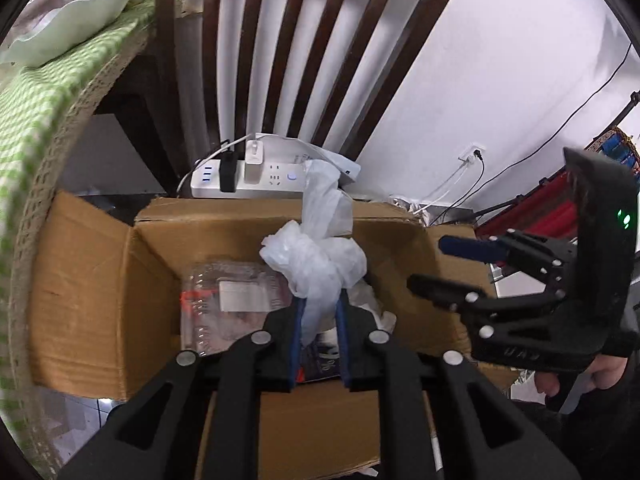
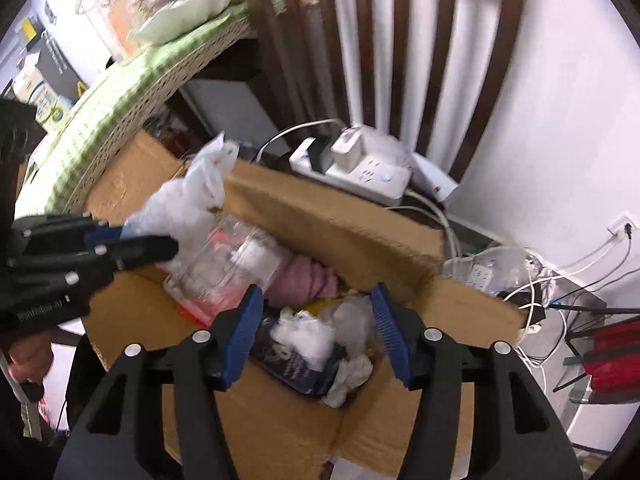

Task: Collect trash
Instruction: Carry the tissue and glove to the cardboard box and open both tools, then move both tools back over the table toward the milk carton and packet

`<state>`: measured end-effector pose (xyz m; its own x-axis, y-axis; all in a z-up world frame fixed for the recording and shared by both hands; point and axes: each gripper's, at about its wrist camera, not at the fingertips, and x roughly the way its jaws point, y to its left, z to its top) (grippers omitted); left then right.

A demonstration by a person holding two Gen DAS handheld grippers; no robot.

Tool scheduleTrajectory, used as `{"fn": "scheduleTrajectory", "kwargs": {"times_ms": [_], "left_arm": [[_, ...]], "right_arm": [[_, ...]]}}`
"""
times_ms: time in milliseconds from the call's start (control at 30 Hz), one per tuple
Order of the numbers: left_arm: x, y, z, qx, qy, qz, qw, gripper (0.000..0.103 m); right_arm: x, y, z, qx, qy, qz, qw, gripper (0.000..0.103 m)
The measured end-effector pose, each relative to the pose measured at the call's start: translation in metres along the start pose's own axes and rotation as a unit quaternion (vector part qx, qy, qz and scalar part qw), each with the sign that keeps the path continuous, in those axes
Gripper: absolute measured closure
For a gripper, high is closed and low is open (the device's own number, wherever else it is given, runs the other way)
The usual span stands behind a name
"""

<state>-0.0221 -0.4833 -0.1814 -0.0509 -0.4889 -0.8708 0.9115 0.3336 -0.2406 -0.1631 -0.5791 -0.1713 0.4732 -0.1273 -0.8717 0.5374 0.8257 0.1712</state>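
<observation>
- Left gripper [image 1: 319, 308]: jaws clamped on white bag [image 1: 316, 256], lower end hidden between them.
- Right gripper [image 2: 316, 320]: jaws apart, empty, over box [image 2: 320, 208].
- Box contents blurred.

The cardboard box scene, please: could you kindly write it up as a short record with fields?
container: open cardboard box, flaps up
left tongs: a knotted white plastic bag between the pads, above the box
right tongs: open, empty, over the box
already inside: clear plastic clamshell, crumpled tissues, pink cloth, dark wrapper
behind the box: white power strip with plugs, dark wooden chair
beside the box: table edge with green checked cloth
</observation>
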Motion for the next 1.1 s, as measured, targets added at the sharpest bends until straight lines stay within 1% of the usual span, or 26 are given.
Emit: {"fn": "scheduleTrajectory", "kwargs": {"times_ms": [33,100,167,233,300,433,533,667,733,767,800,833,900,967,1033,1067,1100], "left_arm": [[0.002,-0.001,0.001,-0.003,-0.001,0.002,1.0,0.069],[0.002,-0.001,0.0,-0.009,0.0,-0.006,0.9999,0.044],[0.001,0.0,0.003,-0.012,0.004,-0.003,0.9999,0.031],[-0.002,0.002,0.006,-0.019,-0.002,0.001,0.9998,0.03],[-0.005,0.006,0.013,-0.027,-0.01,0.006,0.9996,0.024],[-0.021,0.016,0.021,-0.042,-0.033,0.013,0.9985,0.023],[-0.042,0.023,0.024,-0.051,-0.058,0.023,0.9968,0.022],[-0.081,0.037,0.023,-0.069,-0.109,0.039,0.9908,0.018],[-0.101,0.045,0.019,-0.074,-0.137,0.056,0.9863,0.012],[-0.113,0.05,0.017,-0.076,-0.152,0.075,0.9826,0.009],[-0.125,0.055,0.014,-0.076,-0.167,0.099,0.978,0.009],[-0.138,0.061,0.01,-0.077,-0.182,0.117,0.9733,0.009],[-0.161,0.073,0.003,-0.083,-0.205,0.137,0.9656,0.009],[-0.189,0.089,-0.008,-0.095,-0.231,0.16,0.9549,0.008],[-0.209,0.101,-0.018,-0.109,-0.253,0.181,0.944,0.007],[-0.225,0.111,-0.026,-0.12,-0.27,0.2,0.9341,0.007],[-0.239,0.119,-0.033,-0.129,-0.281,0.215,0.9264,0.007]], "right_arm": [[-0.002,-0.005,0.001,0.005,-0.004,-0.009,1.0,0.047],[-0.005,-0.012,0.003,0.009,-0.008,-0.014,1.0,0.047],[-0.008,-0.017,0.003,0.014,-0.014,-0.016,1.0,0.047],[-0.006,-0.02,0.004,0.018,-0.016,-0.019,1.0,0.047],[-0.006,-0.022,0.005,0.021,-0.019,-0.021,0.999,0.047],[-0.007,-0.014,0.01,0.011,-0.021,-0.015,1.0,0.047],[-0.012,-0.004,0.018,-0.001,-0.032,-0.011,0.999,0.047],[-0.017,0.013,0.033,-0.02,-0.046,-0.01,0.999,0.046],[-0.022,0.027,0.042,-0.031,-0.062,-0.01,0.998,0.045],[-0.026,0.035,0.048,-0.035,-0.074,-0.01,0.997,0.044],[-0.029,0.042,0.053,-0.037,-0.085,-0.01,0.996,0.041],[-0.033,0.052,0.059,-0.039,-0.099,-0.009,0.994,0.04],[-0.039,0.071,0.069,-0.043,-0.122,0.0,0.992,0.04],[-0.045,0.098,0.082,-0.053,-0.146,0.019,0.988,0.04],[-0.052,0.13,0.095,-0.072,-0.169,0.038,0.982,0.037],[-0.055,0.144,0.1,-0.083,-0.177,0.045,0.98,0.036],[-0.058,0.158,0.105,-0.096,-0.186,0.05,0.977,0.036]]}}
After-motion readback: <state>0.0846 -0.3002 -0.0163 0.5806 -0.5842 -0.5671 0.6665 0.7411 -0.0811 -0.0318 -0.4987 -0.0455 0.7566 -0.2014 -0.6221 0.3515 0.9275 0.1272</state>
